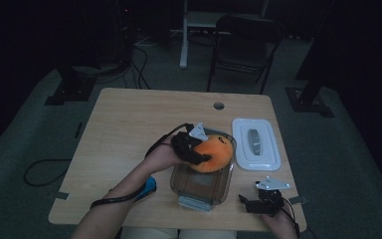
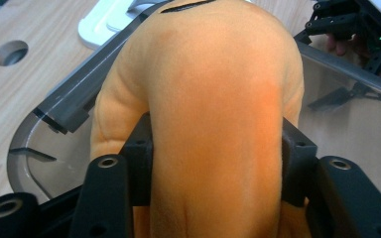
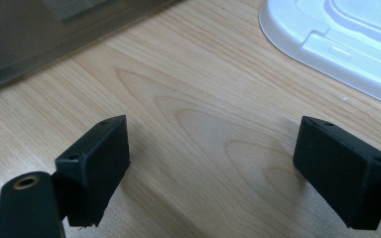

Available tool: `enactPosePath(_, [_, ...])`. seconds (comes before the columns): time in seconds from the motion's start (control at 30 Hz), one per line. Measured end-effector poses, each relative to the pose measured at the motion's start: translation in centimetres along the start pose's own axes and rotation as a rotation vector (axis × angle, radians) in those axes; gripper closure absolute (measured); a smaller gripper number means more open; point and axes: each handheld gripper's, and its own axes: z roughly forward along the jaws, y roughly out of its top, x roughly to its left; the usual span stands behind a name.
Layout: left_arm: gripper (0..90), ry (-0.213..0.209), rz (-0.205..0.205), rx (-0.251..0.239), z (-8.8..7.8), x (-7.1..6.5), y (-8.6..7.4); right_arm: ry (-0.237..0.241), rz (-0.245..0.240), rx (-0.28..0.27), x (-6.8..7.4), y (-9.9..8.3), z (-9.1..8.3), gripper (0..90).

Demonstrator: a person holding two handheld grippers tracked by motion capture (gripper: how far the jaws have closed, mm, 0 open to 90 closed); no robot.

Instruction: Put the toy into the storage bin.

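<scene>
Left gripper (image 1: pixel 195 148), fingers (image 2: pixel 140 163) clamping an orange plush toy (image 1: pixel 212 153), lowers it into the clear container (image 1: pixel 189 186); release comes next. Right gripper (image 1: pixel 264 198) fingers wide.

Right tool (image 3: pixel 213 173) jaws wide apart over bare wooden table (image 3: pixel 203 99), white lid (image 3: pixel 337 44) beyond

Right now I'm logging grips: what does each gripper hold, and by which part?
The left gripper clamps the orange plush toy across its soft body, pads on opposite sides, over the clear container. The right gripper holds nothing, jaws wide above the table.
</scene>
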Motion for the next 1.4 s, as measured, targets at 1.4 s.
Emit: enactPosePath(1.4, [28.0,-0.042,-0.016,0.206,2.8,-0.9,0.5,0.000,0.001,0.000,0.0,0.0,0.0,14.0])
